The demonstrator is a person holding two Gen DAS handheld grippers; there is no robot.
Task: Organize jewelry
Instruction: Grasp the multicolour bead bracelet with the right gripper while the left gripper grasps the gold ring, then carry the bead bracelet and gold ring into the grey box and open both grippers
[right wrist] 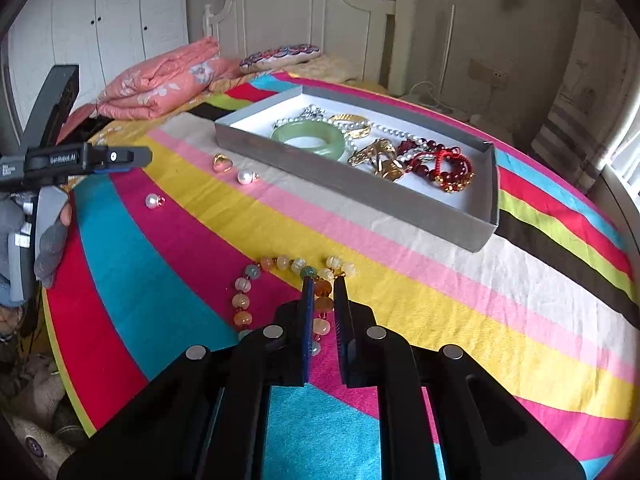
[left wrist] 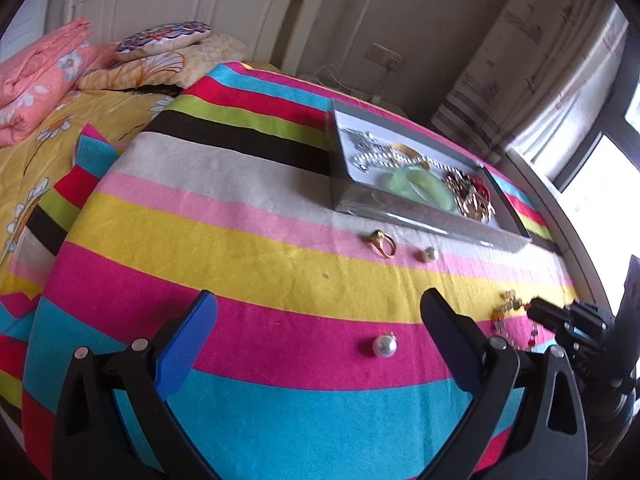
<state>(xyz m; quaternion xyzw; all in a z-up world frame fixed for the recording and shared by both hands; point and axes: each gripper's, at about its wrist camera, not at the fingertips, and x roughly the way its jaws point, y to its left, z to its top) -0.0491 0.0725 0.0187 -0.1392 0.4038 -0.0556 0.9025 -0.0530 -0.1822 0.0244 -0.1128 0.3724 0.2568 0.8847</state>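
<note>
A grey jewelry tray (left wrist: 420,216) (right wrist: 360,190) sits on the striped cloth and holds a green jade bangle (right wrist: 308,138), pearl strands, gold pieces and red beads (right wrist: 448,164). Loose on the cloth lie a gold ring (left wrist: 383,243) (right wrist: 222,162), a small pearl (left wrist: 430,255) (right wrist: 245,177) and a larger pearl pendant (left wrist: 385,345) (right wrist: 153,201). My left gripper (left wrist: 320,312) is open above the cloth, the larger pearl between its fingers. My right gripper (right wrist: 323,280) is nearly shut around a multicoloured bead bracelet (right wrist: 256,280) (left wrist: 508,308).
The striped cloth (left wrist: 240,240) covers a bed. Folded pink quilts (right wrist: 160,84) and a pillow (left wrist: 160,40) lie at the headboard. A window and curtain (left wrist: 560,80) are to the right. The cloth's edge drops off at the left in the right wrist view.
</note>
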